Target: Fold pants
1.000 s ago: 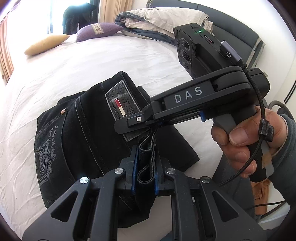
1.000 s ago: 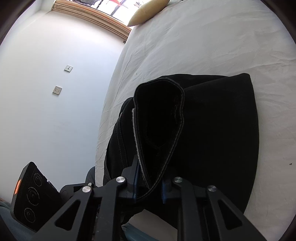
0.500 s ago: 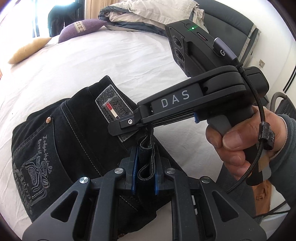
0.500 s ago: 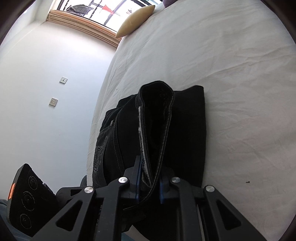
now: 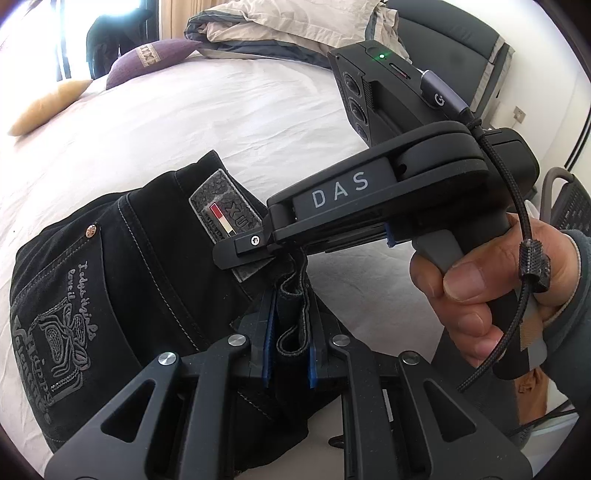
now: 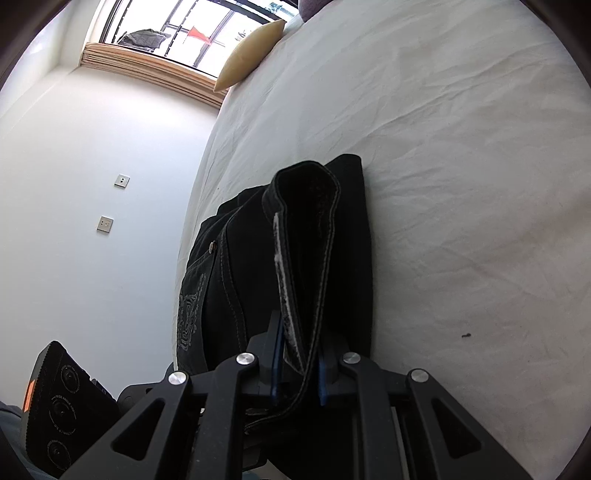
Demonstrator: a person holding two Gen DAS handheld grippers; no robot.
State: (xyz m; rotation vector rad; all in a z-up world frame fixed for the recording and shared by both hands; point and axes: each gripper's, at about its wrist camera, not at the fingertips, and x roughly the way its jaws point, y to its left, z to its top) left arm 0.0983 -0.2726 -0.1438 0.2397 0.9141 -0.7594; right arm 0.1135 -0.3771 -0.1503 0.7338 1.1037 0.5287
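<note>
Pants [image 5: 122, 295] now nearer bed edge [image 6: 199, 177]

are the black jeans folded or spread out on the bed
Folded: the black jeans lie doubled in a compact stack on the bed, both grippers clamping their hem ends.

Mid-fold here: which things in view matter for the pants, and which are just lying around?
Job:
black pants
left claw, shut on pants
right claw, shut on pants
white bed sheet

Lying about:
yellow pillow
purple pillow
bunched duvet
</note>
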